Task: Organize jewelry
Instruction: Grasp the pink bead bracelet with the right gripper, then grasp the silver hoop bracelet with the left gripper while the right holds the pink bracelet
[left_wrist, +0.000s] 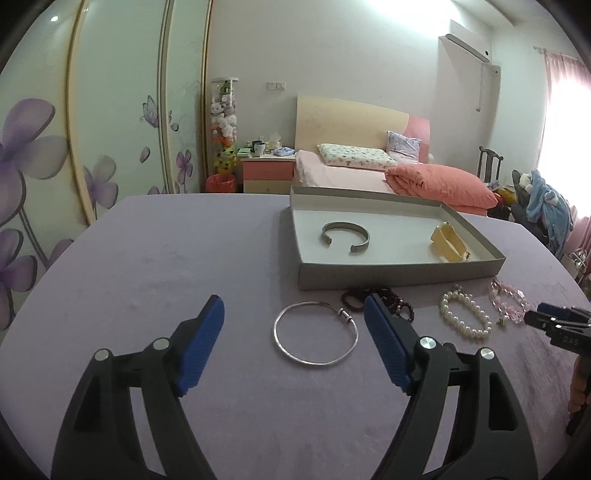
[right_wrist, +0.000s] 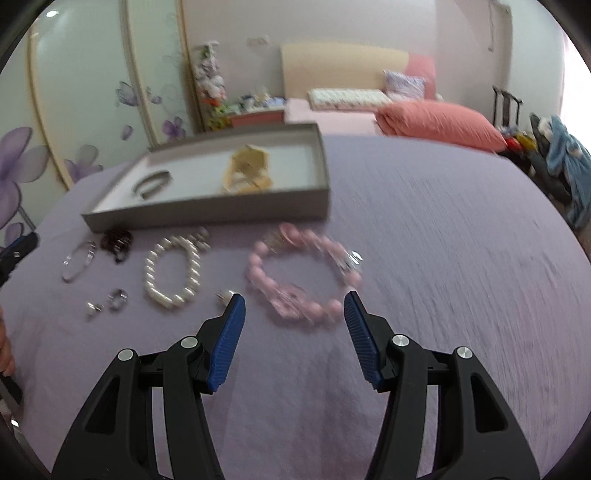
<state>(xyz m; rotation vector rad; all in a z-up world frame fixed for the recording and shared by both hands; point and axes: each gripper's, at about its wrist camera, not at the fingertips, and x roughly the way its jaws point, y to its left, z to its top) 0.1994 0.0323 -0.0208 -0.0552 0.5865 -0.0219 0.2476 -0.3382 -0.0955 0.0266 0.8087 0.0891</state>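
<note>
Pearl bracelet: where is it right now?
The pearl bracelet lies on the purple cloth in front of the tray, between the dark bead bracelet and pink bead bracelet.

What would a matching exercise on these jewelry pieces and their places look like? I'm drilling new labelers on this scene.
Things:
1. open metal cuff
2. thin silver bangle
3. pink bead bracelet
4. pearl bracelet

Places:
A. on the cloth, just ahead of the right claw
B. inside the gray tray
C. on the cloth, between the fingers of the left claw
D. on the cloth, between the dark beads and the pink beads

Pairs: 1-B, 2-C, 3-A, 4-D
</note>
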